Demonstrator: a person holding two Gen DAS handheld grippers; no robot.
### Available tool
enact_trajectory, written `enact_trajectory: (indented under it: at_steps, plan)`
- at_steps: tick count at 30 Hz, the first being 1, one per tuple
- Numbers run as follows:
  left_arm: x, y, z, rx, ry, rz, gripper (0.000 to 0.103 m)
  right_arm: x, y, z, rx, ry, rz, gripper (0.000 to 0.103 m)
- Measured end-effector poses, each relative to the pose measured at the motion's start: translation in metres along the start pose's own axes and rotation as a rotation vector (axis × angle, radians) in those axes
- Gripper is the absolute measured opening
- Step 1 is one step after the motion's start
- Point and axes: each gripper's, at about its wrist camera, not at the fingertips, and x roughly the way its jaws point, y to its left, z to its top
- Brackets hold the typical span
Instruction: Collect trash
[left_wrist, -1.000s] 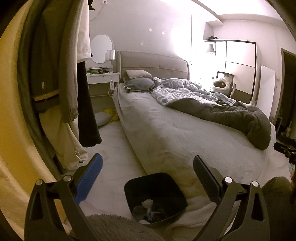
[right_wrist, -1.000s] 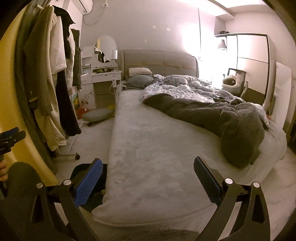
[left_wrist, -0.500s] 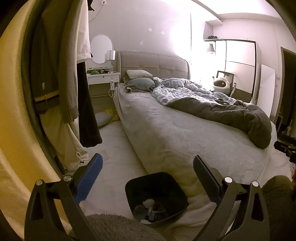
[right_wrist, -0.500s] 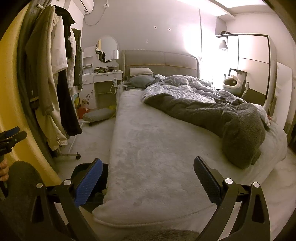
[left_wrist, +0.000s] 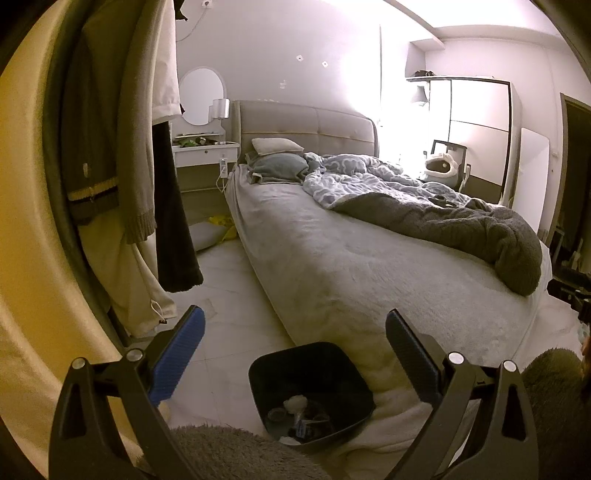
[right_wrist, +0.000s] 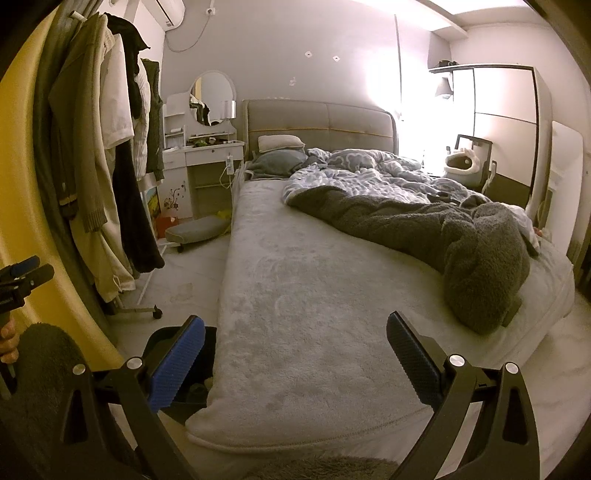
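A black trash bin (left_wrist: 314, 373) stands on the pale floor at the foot corner of the bed, with white crumpled paper (left_wrist: 294, 403) and other scraps inside. My left gripper (left_wrist: 293, 350) is open and empty, held above and just behind the bin. The bin (right_wrist: 162, 341) shows partly in the right wrist view, behind my left finger. My right gripper (right_wrist: 295, 354) is open and empty, over the foot end of the bed (right_wrist: 314, 295). A yellow item (left_wrist: 223, 225) lies on the floor by the bedside.
A clothes rack with hanging coats (right_wrist: 96, 177) stands on the left on wheels. A white dressing table with a round mirror (right_wrist: 207, 144) is at the back left. A dark grey blanket (right_wrist: 461, 240) lies rumpled on the bed. A wardrobe (right_wrist: 506, 133) stands at the right.
Both views have shifted slightly; the bin sits a little lower and nearer the centre in the left wrist view. Both grippers stay open and empty.
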Motion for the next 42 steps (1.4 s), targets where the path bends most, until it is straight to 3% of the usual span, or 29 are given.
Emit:
enact_trajectory:
  at_steps: [42]
  plan:
    - [0.0015,0.0014,-0.0029,0.008,0.008,-0.002,0.100,0.0005,0.0013,-0.0021,0.009,0.002,0.000,0.100]
